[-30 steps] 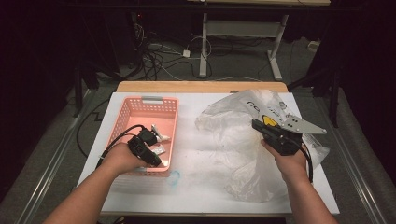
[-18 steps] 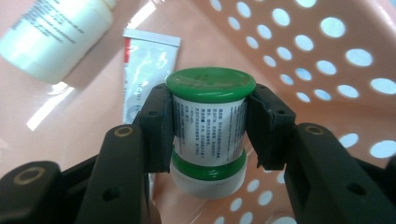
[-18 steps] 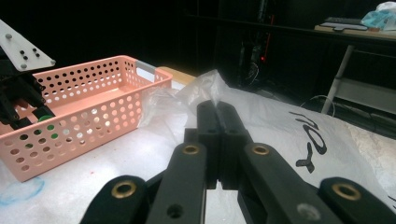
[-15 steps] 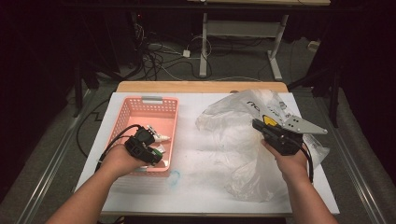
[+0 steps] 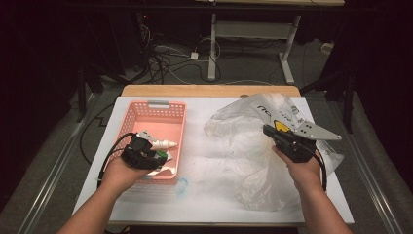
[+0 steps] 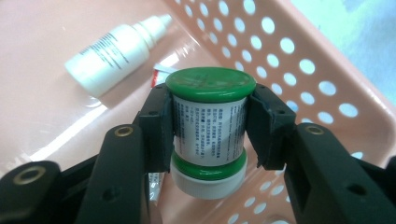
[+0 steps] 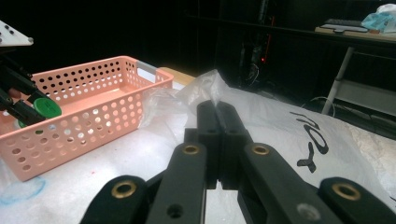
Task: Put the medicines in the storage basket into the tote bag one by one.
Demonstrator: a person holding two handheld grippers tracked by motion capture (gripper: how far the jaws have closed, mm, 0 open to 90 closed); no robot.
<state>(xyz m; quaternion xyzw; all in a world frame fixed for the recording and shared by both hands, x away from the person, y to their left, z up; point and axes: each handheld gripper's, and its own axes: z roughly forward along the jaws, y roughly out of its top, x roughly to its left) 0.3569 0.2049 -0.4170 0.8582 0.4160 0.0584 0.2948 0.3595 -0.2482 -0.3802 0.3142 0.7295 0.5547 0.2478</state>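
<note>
My left gripper (image 6: pixel 205 135) has matte black jaws with ribbed black pads and brass-ringed screw holes along the links, and a black cable loops off its body. My right gripper (image 7: pixel 217 116) is the same black build with brass rivets, topped by a grey three-cornered plate beside a yellow mark. My forearms are bare, no sleeves.
</note>
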